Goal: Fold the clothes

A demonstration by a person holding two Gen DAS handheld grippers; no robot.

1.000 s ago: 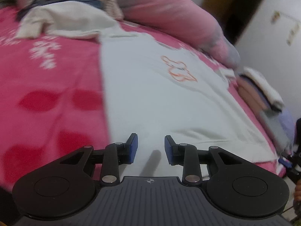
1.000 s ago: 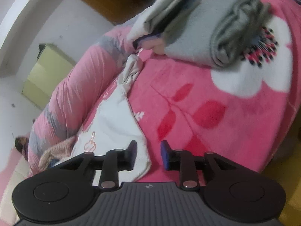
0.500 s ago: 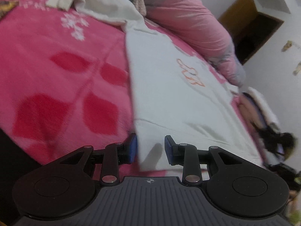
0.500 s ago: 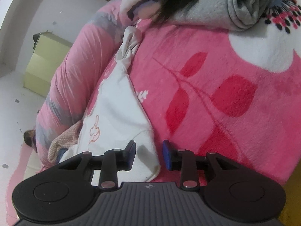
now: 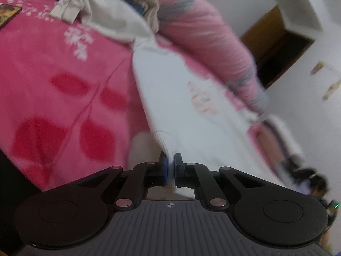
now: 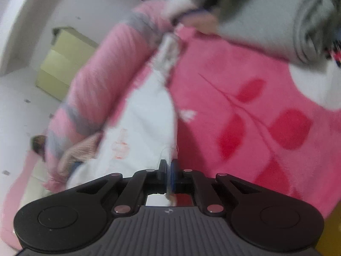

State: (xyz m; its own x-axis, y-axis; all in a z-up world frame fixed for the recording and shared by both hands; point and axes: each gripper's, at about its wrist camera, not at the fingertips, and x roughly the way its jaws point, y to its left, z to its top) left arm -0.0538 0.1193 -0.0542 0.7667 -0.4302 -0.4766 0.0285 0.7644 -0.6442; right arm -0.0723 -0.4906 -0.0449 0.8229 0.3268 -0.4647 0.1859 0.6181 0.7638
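Both hand-held grippers pinch the hem of a white sweatshirt spread on a pink bed.

Left wrist view: the left hand-held gripper [image 5: 169, 166] has its blue pads closed on a ribbed hem corner of the white sweatshirt [image 5: 181, 98], which stretches away across the pink blanket [image 5: 64, 89] toward a rolled pink quilt [image 5: 208, 42]; a cream garment [image 5: 110, 15] lies beyond the sweatshirt's far end. Right wrist view: the right hand-held gripper [image 6: 168, 176] is clamped on the sweatshirt's [image 6: 147, 123] other hem corner, the quilt [image 6: 96, 81] just beside the sweatshirt; folded grey clothes [image 6: 266, 25] lie well beyond it on the blanket [image 6: 245, 106].
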